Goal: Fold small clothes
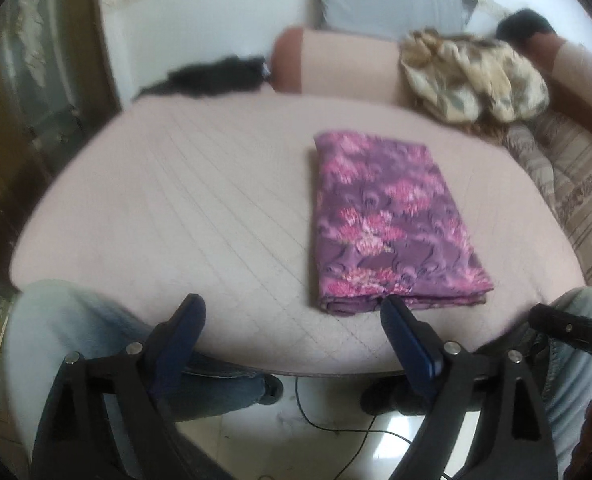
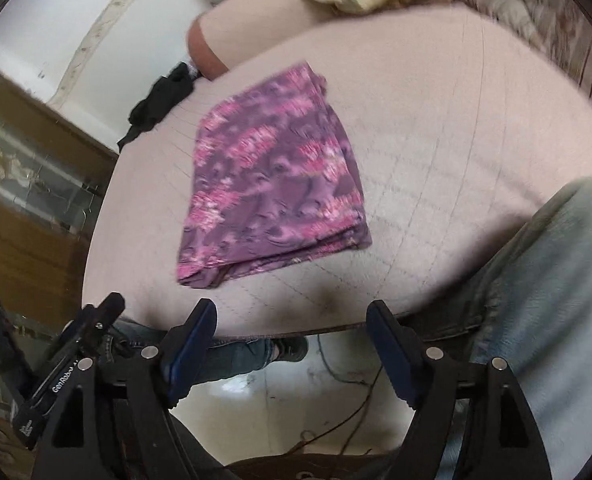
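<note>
A purple and pink patterned cloth (image 1: pixel 391 220) lies folded into a flat rectangle on the pale pink quilted table (image 1: pixel 176 208). It also shows in the right wrist view (image 2: pixel 276 192). My left gripper (image 1: pixel 294 308) is open and empty, held just in front of the cloth's near edge, right fingertip close to it. My right gripper (image 2: pixel 292 314) is open and empty at the table's near edge, a little short of the cloth. The left gripper's body (image 2: pixel 72 360) shows at the lower left of the right wrist view.
A crumpled beige patterned garment (image 1: pixel 471 76) lies at the back right on a pink cushion (image 1: pixel 343 64). A black garment (image 1: pixel 216 76) lies at the back left. A striped blanket (image 1: pixel 567 188) is at the right. The person's jeans-clad legs (image 2: pixel 543 300) and floor cables (image 1: pixel 335 428) are below the table edge.
</note>
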A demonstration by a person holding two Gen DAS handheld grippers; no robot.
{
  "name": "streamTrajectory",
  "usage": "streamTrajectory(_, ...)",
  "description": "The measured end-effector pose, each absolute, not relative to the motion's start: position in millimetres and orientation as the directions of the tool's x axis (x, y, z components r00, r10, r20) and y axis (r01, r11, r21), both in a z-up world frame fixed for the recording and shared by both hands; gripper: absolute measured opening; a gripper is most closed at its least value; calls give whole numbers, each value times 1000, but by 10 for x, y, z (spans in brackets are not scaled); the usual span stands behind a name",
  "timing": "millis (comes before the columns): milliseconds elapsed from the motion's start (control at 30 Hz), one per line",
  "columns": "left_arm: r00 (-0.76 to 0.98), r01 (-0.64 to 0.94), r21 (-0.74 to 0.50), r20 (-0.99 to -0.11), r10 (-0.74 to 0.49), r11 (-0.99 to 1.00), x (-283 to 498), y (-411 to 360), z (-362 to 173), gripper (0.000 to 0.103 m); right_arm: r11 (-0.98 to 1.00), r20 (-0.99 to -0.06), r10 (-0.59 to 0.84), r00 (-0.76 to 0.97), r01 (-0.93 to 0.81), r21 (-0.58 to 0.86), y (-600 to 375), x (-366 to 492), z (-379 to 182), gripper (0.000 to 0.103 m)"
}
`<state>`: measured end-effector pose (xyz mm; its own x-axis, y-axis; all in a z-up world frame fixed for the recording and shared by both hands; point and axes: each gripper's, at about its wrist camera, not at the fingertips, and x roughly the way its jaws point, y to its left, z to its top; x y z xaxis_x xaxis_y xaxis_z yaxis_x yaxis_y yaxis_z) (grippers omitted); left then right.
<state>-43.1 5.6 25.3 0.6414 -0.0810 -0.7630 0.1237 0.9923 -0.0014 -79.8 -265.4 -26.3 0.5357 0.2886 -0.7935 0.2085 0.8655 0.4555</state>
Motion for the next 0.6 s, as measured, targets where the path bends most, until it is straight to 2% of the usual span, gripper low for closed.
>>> streamTrajectory(200,706,114,58,-707,-40,992,-674,25,770,90,922,-759,190,623,151,355,-2526,-934,391,83)
streamTrajectory(267,703,122,62,-710,-42,991,-725,-7,896,93,934,-736,171,655,130,334,-2488,-995,605,83)
streamTrajectory(600,764,104,119,-645,-2,987,-999,-66,1426,93,975,-589,59,806,81,207,-2365,-1457,1549,91)
